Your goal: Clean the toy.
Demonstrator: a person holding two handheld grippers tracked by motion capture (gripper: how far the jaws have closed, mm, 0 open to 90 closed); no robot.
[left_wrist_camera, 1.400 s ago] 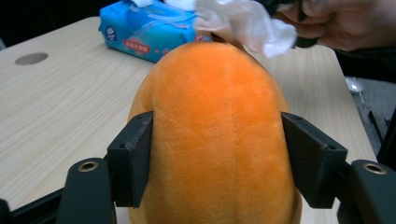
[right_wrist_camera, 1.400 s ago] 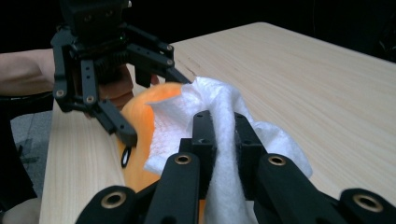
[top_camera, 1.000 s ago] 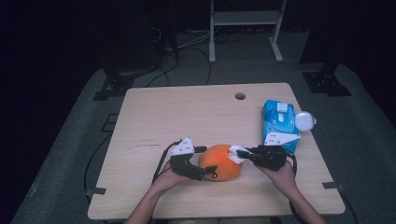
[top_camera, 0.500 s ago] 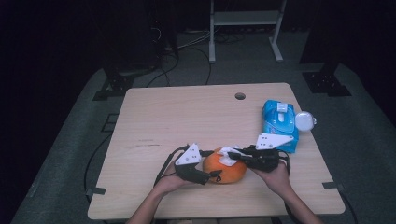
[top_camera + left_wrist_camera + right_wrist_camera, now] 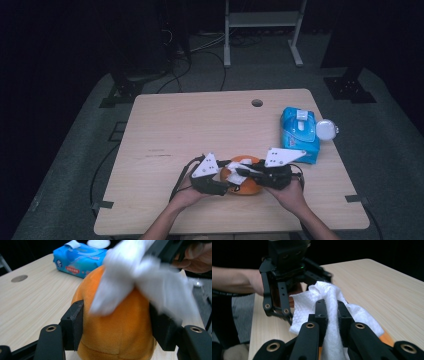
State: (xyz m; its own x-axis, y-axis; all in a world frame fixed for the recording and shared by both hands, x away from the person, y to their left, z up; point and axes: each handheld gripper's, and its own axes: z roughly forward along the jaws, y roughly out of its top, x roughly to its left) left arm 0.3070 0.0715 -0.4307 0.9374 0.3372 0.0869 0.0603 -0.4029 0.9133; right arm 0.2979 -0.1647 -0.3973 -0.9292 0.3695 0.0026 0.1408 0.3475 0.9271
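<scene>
Orange plush toy (image 5: 117, 327): near table's (image 5: 165, 130) front edge, clamped at both sides by left gripper (image 5: 116, 326), whose jaws have just been closing. White wipe (image 5: 332, 315): pinched tight in right gripper (image 5: 331, 312), draped over the toy's top.

An orange plush toy (image 5: 117, 325) — rounded, soft and fuzzy, with a seam low on its body — is seen resting on the pale wooden table near the front edge, just in front of a blue wipes pack. It is squeezed at its two sides between black pads. A white wipe (image 5: 329, 305) — crumpled and textured — is draped over the top of the toy (image 5: 244, 176) and is pinched into a narrow fold where it is clamped.
</scene>
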